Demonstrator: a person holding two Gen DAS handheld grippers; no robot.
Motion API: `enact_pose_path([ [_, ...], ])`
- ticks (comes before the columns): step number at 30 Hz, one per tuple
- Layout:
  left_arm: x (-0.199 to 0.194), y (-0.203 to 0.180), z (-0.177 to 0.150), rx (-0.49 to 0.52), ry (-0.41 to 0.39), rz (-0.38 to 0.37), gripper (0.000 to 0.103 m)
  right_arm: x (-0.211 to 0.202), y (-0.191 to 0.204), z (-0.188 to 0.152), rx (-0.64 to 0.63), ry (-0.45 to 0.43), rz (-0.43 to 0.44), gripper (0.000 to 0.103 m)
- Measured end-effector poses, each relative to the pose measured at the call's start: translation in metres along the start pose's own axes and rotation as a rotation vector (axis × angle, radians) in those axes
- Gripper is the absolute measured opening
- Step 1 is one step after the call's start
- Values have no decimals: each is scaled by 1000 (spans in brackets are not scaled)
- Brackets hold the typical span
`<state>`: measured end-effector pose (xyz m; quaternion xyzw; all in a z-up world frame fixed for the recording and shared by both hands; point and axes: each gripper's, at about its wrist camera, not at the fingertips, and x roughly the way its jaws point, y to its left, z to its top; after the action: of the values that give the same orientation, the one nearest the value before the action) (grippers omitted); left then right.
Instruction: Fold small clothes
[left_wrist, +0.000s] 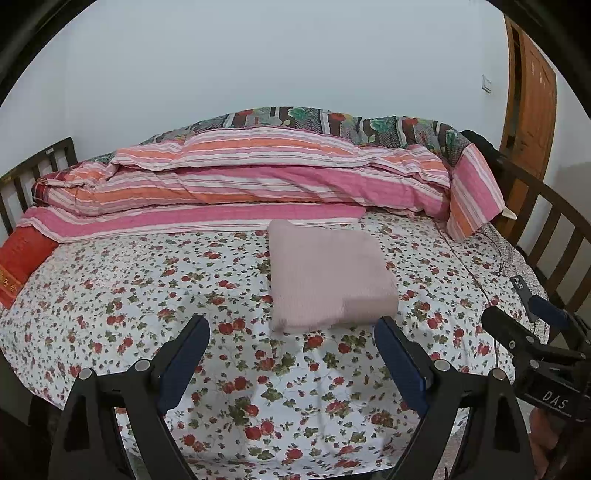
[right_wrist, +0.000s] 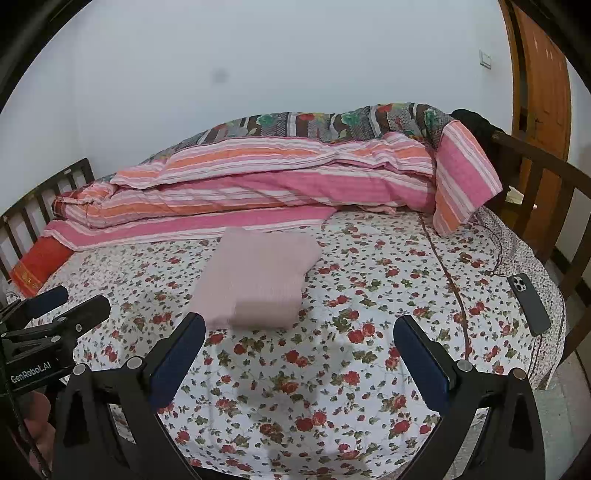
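Two black claws with blue pads hover low over the near edge of a bed: the left claw (left_wrist: 291, 325) and the right claw (right_wrist: 299, 323) both stand spread wide with nothing between their fingers. Just beyond them, a pale pink folded garment (left_wrist: 328, 277) lies flat as a neat square on the floral sheet (left_wrist: 147, 295), apart from both claws. Behind it, a pink and orange striped quilt (left_wrist: 258, 177) is heaped along the wall. A dark phone (right_wrist: 528, 304) rests near the bed's right edge.
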<state>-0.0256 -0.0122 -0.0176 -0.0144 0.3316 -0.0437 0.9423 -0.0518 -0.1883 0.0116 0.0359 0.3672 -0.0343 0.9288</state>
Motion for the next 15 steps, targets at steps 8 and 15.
enact_pose_path([
  [8, -1, 1, 0, 0, 3, 7, 91, 2, 2, -2, -3, 7, 3, 100],
  [15, 0, 2, 0, 1, 3, 18, 91, 8, 3, -2, -9, 16, 4, 100],
])
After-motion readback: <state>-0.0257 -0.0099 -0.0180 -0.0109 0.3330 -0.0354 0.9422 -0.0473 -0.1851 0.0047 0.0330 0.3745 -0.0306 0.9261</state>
